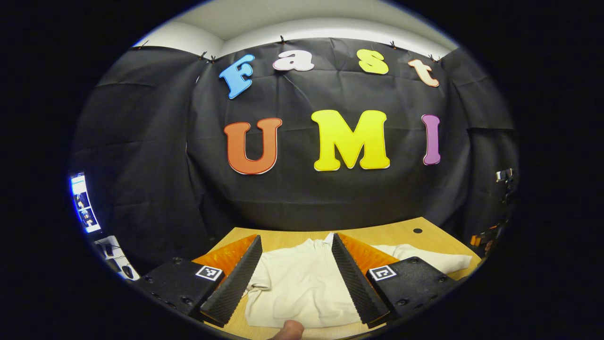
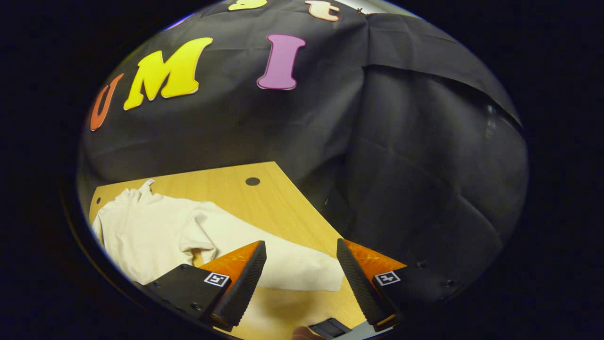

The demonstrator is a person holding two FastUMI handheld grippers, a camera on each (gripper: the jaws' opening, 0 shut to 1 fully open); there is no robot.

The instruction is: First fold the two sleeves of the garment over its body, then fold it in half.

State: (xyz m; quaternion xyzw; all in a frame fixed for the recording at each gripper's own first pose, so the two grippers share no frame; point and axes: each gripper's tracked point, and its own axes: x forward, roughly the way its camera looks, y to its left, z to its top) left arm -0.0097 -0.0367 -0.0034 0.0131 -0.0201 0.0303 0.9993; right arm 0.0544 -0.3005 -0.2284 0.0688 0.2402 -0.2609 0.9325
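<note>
A cream long-sleeved cloth garment (image 1: 302, 283) lies spread on the pale wooden worktop (image 2: 264, 198), black cloth hanging behind it. The left tool (image 1: 296, 274) hovers over the garment's body, fingers wide apart, gripping nothing. The right tool (image 2: 302, 278) — equally wide open and empty — hangs above the outstretched sleeve (image 2: 292, 269) near the worktop's edge.

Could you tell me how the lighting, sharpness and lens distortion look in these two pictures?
Left gripper view: even light, the cream garment sharp between the open left gripper, the table edge bowed by the fisheye, a bright monitor glowing at the rim. Right gripper view: dimmer and tilted, the sleeve crisp, a soft shadow under the open right gripper.
</note>
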